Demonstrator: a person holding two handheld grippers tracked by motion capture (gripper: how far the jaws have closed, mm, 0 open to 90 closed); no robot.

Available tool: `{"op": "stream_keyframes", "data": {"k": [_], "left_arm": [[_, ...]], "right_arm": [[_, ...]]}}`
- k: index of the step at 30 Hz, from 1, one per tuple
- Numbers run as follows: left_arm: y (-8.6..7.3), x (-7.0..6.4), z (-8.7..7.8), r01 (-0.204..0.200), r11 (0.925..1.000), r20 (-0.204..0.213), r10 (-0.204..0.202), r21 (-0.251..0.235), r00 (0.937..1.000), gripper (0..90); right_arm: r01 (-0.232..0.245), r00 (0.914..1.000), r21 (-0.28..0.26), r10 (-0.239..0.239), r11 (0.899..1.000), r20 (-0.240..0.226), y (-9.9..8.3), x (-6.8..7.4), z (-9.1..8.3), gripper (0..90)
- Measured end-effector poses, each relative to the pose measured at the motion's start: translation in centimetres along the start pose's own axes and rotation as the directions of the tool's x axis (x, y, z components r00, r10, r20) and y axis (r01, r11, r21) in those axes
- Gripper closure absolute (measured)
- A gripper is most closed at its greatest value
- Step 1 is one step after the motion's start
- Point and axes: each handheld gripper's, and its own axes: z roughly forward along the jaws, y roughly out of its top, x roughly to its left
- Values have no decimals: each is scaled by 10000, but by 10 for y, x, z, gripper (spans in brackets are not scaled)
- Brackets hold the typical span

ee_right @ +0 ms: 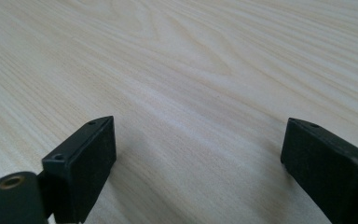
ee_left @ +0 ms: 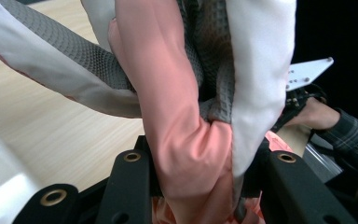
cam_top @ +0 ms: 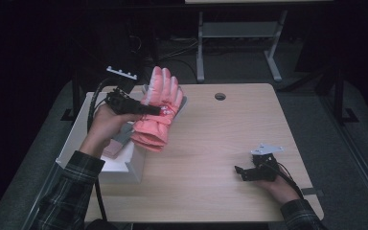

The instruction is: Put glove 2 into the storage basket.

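Note:
A pink ski glove (cam_top: 159, 109) with white and grey panels hangs in the air above the table's left side, fingers pointing up. My left gripper (cam_top: 157, 110) is shut on it near the wrist. In the left gripper view the glove (ee_left: 186, 135) is pinched between the two black jaws, its grey palm fabric above. My right gripper (cam_top: 240, 171) rests low on the wooden table (cam_top: 230, 134) near the front right, open. In the right gripper view my right gripper (ee_right: 198, 149) has bare wood between its fingers (ee_right: 84, 158).
A white box (cam_top: 124, 163) stands at the table's left edge, under the left hand, with something pink and grey (cam_top: 115, 145) inside. A round cable hole (cam_top: 220, 96) sits near the far edge. A desk frame (cam_top: 239, 33) stands beyond the table.

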Motion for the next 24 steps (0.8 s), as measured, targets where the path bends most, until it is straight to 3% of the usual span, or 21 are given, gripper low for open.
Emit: {"op": "stream_keyframes", "data": {"k": [10, 13, 18, 24], "left_arm": [[-17, 27, -32, 603, 9973, -318, -617, -429, 9976, 635], [-23, 37, -40, 809, 9956, -516, -833, -465, 9952, 635], [-35, 53, -53, 1343, 9874, -409, -1381, -838, 9896, 635], [-48, 69, -70, 1674, 9812, -782, -1751, -958, 9815, 635]], "right_arm": [[19, 10000, 51, -19, 10000, 70, 0, -1, 0, 78], [13, 10000, 52, -13, 10000, 77, 0, -1, 0, 78], [14, 10000, 53, -15, 10000, 71, 0, -1, 0, 78], [8, 10000, 60, -8, 10000, 73, 0, -1, 0, 77]]}}
